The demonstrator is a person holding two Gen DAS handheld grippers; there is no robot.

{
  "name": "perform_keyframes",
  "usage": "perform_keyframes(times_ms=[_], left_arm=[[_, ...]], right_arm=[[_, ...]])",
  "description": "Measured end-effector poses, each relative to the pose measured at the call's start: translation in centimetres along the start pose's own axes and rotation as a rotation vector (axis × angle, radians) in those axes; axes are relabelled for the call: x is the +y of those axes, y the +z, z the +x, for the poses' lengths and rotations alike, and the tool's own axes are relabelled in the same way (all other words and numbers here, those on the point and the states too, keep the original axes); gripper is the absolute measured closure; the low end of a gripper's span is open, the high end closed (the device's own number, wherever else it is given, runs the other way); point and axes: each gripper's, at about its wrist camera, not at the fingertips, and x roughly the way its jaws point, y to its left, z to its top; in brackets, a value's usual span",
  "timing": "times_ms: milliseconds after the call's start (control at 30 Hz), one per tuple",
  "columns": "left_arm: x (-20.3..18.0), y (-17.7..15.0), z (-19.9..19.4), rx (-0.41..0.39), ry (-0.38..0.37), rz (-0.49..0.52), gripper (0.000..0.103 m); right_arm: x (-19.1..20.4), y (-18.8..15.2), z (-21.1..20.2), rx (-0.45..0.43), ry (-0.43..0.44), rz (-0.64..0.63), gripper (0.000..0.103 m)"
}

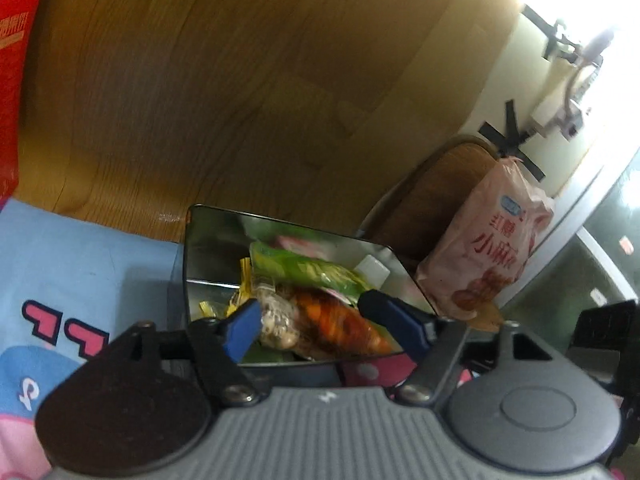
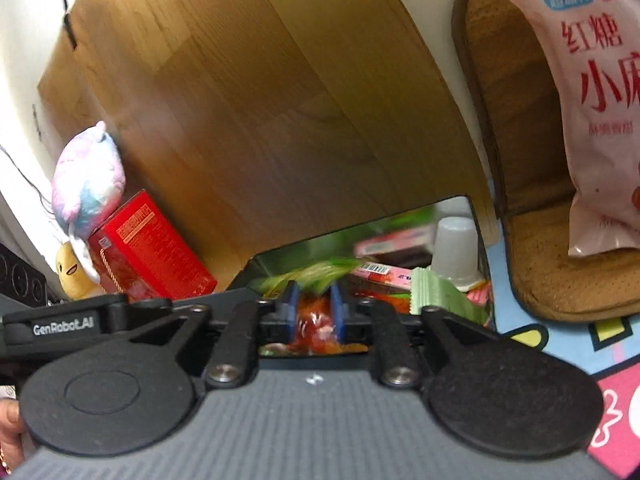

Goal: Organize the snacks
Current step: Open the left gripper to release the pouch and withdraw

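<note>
Mid-sort: both grippers hover spread over the shiny metal tin (image 1: 208,248) of mixed snacks, left gripper (image 1: 308,320) and right gripper (image 2: 314,312) each straddling the clear orange-filled packet (image 1: 328,320) unpinched; next, close on 1 packet.

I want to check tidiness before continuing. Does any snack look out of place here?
Yes. The pink snack bag stands outside the metal tin, propped on the brown cushion, while the other snacks lie heaped inside the tin.

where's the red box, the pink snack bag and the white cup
red box (image 2: 150,246): right wrist view, its front face
pink snack bag (image 1: 490,246): left wrist view, its printed front
white cup (image 2: 454,248): right wrist view, its side wall
</note>
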Motion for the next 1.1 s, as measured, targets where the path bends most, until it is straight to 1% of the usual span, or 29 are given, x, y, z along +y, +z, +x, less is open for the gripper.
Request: perform_keyframes(times_ms=[67,200,233,300,333,367,433,500,600,733,767,933,1000,1100], left_arm=[[-0.3,-0.6,-0.8,-0.025,0.017,0.027,0.027],[-1.3,-1.6,-3.0,-0.064,0.048,0.061,0.027],[-1.7,-2.1,-3.7,-0.072,0.054,0.076,0.026],[-2.8,-3.0,-5.2,-0.095,0.074,0.114,0.023],[-3.4,-3.7,-6.0,-0.108,0.085,0.136,0.019],[-4.0,-4.5,-6.8,-0.121,0.099,0.157,0.015],[-5.1,-6.1,-8.3,-0.142,0.145,0.192,0.009],[-5.9,-8.0,-9.4,-0.15,0.208,0.222,0.008],[-6.5,-10.7,-10.5,-0.138,0.282,0.242,0.006],[-6.9,-14.0,-11.2,-0.102,0.334,0.265,0.003],[-7.1,-14.8,-11.3,-0.093,0.345,0.276,0.002],[-7.3,-17.6,-11.9,-0.047,0.375,0.287,0.0],[-7.3,-18.4,-12.0,-0.03,0.388,0.285,0.0],[-7.2,-19.1,-12.3,-0.02,0.397,0.268,0.0]], right_arm=[[0.0,-0.6,-1.3,-0.045,-0.012,-0.01,0.066],[0.0,-2.2,-4.4,-0.091,-0.007,0.008,0.066],[-0.3,-2.1,-5.4,-0.098,-0.004,0.015,0.066],[-0.1,-3.4,-7.2,-0.118,-0.008,0.021,0.066],[0.0,-4.2,-8.1,-0.13,-0.012,0.021,0.066],[0.2,-5.2,-9.2,-0.145,-0.019,0.02,0.066],[0.5,-6.8,-11.0,-0.164,-0.032,0.027,0.065],[1.1,-8.3,-12.3,-0.173,-0.048,0.048,0.065],[1.0,-11.0,-14.1,-0.156,-0.083,0.074,0.065],[1.6,-14.0,-15.5,-0.111,-0.107,0.068,0.065],[1.8,-14.6,-15.8,-0.102,-0.107,0.065,0.063],[2.8,-16.8,-16.9,-0.08,-0.099,0.04,0.062],[3.0,-17.3,-17.1,-0.072,-0.1,0.031,0.059],[3.1,-17.8,-17.4,-0.068,-0.1,0.03,0.056]])
